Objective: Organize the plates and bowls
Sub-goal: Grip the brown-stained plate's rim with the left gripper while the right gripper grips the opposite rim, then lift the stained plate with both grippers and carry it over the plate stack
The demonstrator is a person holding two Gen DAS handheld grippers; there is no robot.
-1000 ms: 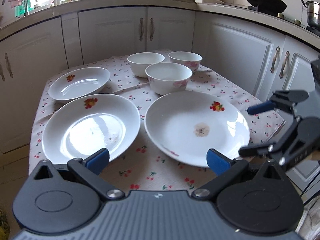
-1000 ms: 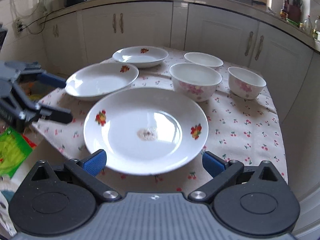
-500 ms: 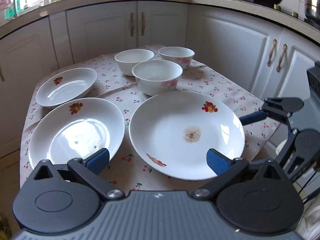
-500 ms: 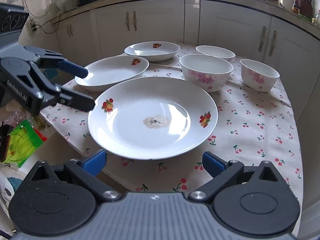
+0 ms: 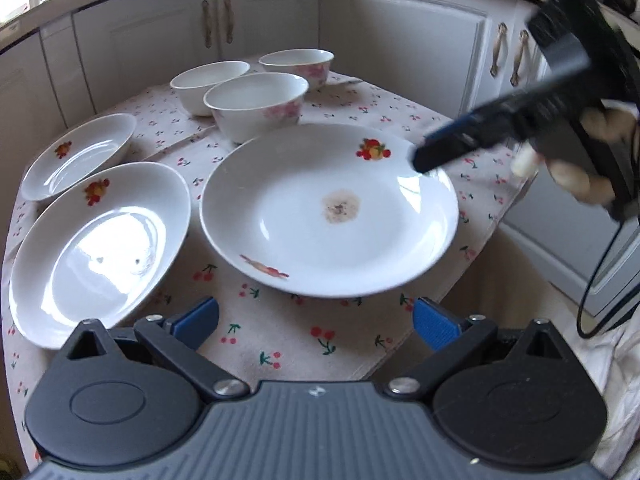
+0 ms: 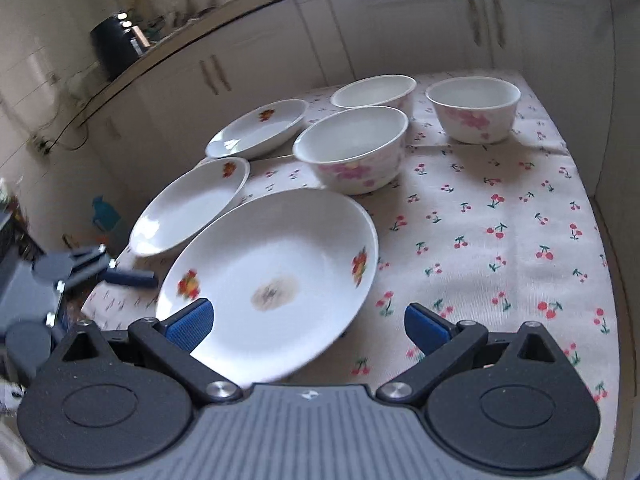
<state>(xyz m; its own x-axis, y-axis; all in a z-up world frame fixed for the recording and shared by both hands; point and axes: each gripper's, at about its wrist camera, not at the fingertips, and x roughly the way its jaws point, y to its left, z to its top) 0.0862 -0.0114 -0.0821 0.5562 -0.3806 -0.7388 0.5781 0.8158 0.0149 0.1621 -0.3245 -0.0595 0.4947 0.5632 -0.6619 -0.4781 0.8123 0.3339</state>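
Three white fruit-print plates and three white bowls sit on a cherry-print cloth. The big stained plate (image 5: 328, 216) lies nearest, also in the right wrist view (image 6: 272, 280). A second plate (image 5: 100, 244) lies left of it, a small plate (image 5: 80, 152) behind. The bowls (image 5: 256, 104) stand at the back. My left gripper (image 5: 316, 320) is open, just short of the big plate's near rim. My right gripper (image 6: 306, 326) is open, its jaws spread around the big plate's edge; in the left wrist view its fingertip (image 5: 436, 156) sits over the plate's right rim.
The table (image 6: 500, 208) stands in a kitchen corner, with white cabinets (image 5: 420, 40) close behind and to the right. A cable (image 5: 600, 272) hangs from the right gripper. A black appliance (image 6: 116, 48) stands on the counter.
Both grippers moved closer to the big plate. The right gripper swung in from the table's side and now straddles the plate's rim. Both stay open.
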